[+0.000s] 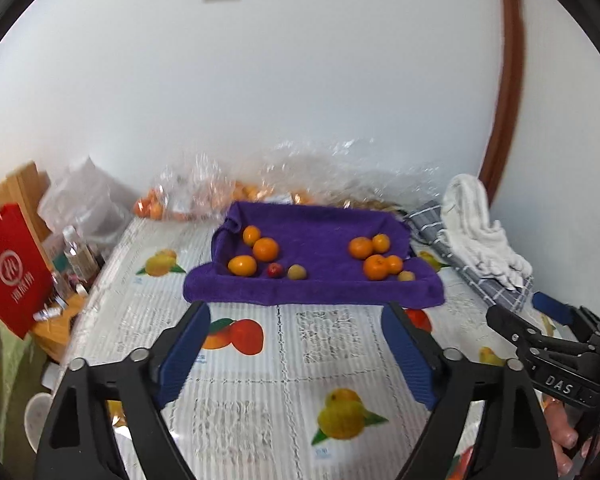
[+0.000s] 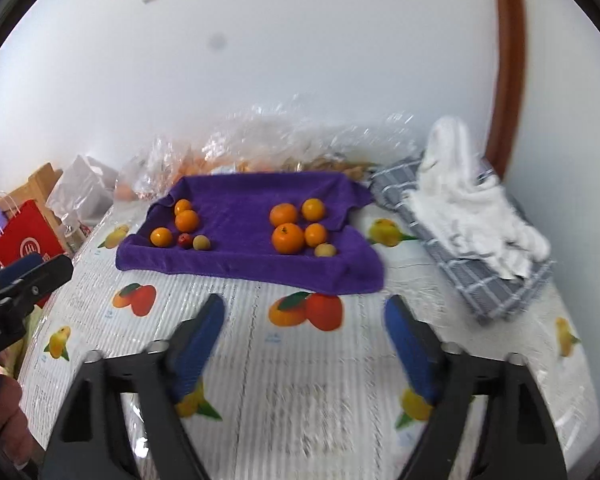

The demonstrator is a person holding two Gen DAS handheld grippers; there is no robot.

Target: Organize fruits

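- White wall behind; fruit-printed plastic tablecloth (image 1: 284,364) below
- Oranges sit in two clusters on the folded purple towel (image 2: 240,196), presumably sorted
- Both my left gripper (image 1: 296,344) and right gripper (image 2: 304,336) hover wide, empty, short of it

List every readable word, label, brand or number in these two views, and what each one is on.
"DAS": white letters on the body of the right gripper, seen from the left wrist view.
Red paper bag: white round logo with white characters beneath, too blurred to read.
Tablecloth: small blue captions under the printed fruit, too small to read.
Left gripper: white lettering cut off at the frame edge, unreadable.
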